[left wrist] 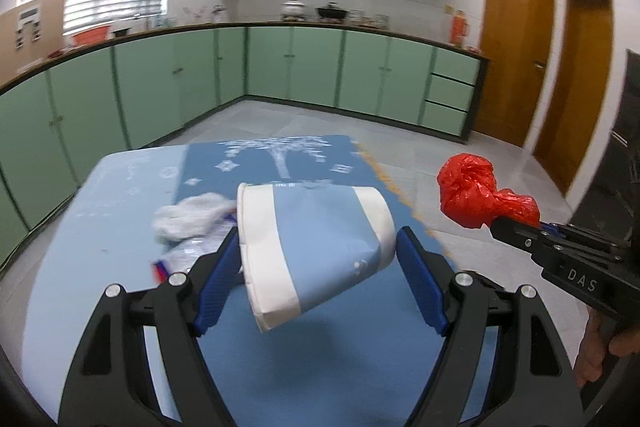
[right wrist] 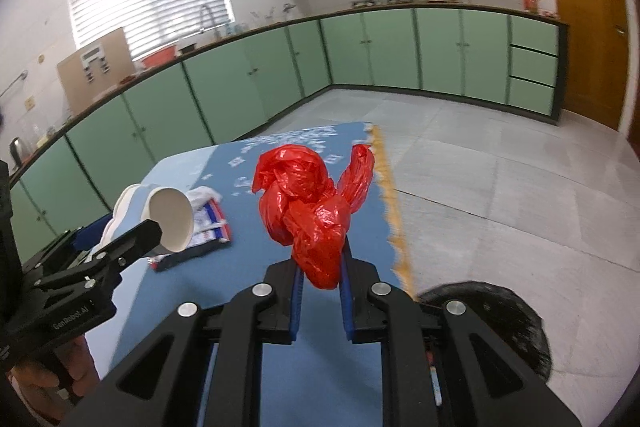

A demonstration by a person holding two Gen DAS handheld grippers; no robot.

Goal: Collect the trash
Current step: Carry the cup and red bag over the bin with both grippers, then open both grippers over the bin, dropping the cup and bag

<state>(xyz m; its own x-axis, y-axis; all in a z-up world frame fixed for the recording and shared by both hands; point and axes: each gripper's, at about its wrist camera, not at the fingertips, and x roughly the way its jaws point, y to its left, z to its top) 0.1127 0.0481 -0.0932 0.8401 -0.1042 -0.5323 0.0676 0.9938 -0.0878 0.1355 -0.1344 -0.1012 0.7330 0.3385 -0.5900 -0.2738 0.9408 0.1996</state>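
My left gripper is shut on a white and light-blue paper cup, held on its side above the blue table mat. The cup also shows in the right wrist view, mouth facing the camera. My right gripper is shut on a crumpled red plastic bag, lifted over the mat's right part. The bag also shows in the left wrist view. A white crumpled tissue and a clear wrapper with red and blue print lie on the mat behind the cup.
The table has its right edge with a fringed border, and tiled floor lies beyond. A dark round object sits low at the right by the table. Green kitchen cabinets line the far walls, with wooden doors at right.
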